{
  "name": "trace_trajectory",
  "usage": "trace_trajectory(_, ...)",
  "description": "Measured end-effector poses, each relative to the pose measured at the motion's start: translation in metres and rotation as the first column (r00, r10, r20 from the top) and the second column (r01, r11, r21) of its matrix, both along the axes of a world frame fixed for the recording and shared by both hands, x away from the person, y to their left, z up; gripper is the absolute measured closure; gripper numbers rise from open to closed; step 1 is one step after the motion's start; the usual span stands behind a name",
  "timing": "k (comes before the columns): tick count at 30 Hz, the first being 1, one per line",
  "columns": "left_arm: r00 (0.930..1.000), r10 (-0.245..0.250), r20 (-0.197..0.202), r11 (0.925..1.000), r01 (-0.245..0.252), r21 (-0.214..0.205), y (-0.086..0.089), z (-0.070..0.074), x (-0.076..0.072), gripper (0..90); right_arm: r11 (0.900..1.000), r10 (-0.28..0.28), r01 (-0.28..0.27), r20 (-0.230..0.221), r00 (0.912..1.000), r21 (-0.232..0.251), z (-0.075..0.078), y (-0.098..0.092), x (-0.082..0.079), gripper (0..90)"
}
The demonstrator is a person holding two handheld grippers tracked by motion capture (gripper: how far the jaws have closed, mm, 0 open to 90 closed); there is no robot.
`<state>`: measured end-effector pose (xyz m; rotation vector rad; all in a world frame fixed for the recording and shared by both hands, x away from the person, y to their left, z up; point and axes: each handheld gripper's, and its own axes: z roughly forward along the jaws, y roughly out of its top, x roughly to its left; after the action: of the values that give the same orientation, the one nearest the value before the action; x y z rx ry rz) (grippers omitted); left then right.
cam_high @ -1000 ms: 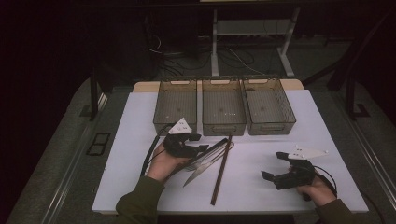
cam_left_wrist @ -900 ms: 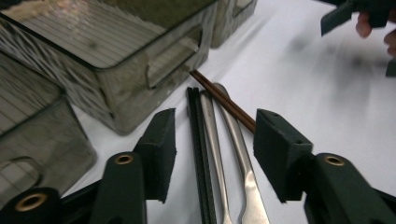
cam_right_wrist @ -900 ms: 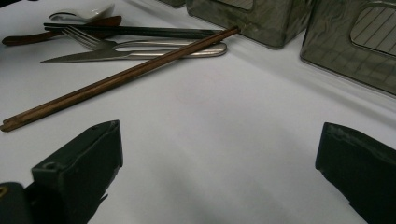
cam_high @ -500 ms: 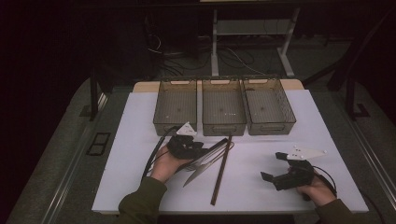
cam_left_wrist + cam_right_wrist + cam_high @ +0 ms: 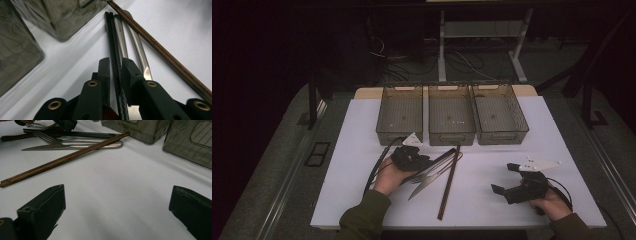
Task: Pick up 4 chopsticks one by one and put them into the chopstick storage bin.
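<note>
A pair of black chopsticks [image 5: 113, 37] lies on the white mat [image 5: 492, 155] beside a metal knife [image 5: 50, 147], a fork [image 5: 42, 136] and brown wooden chopsticks [image 5: 449, 182]. My left gripper [image 5: 426, 162] has just been closing its jaws, and in the left gripper view the pads [image 5: 105, 67] press on the black chopsticks from both sides. The left gripper [image 5: 115, 61] rests low on the mat. My right gripper [image 5: 504, 178] sits at the right front, jaws wide open and empty. In the right gripper view the right gripper [image 5: 117, 202] faces the cutlery.
Three grey mesh bins [image 5: 399, 136] [image 5: 451, 137] [image 5: 501, 136] stand in a row at the back of the mat, just beyond the cutlery. Bare mat lies between the two hands and to the right. A dark floor with cables surrounds the table.
The left gripper has shifted a little right and forward onto the black chopsticks, and its jaws have closed on them. The right gripper has stayed put.
</note>
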<state>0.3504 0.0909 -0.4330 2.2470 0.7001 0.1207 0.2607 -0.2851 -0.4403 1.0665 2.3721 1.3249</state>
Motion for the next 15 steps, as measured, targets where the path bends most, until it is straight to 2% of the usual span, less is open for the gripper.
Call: trace_trajectory(15,1.0,0.002,-0.002,0.9999,-0.002,0.011,0.0003,-0.0012,0.0002,76.7,1.0,-0.001,0.001,-0.002,1.0,0.005,0.0002,-0.0002,-0.0001,0.4)
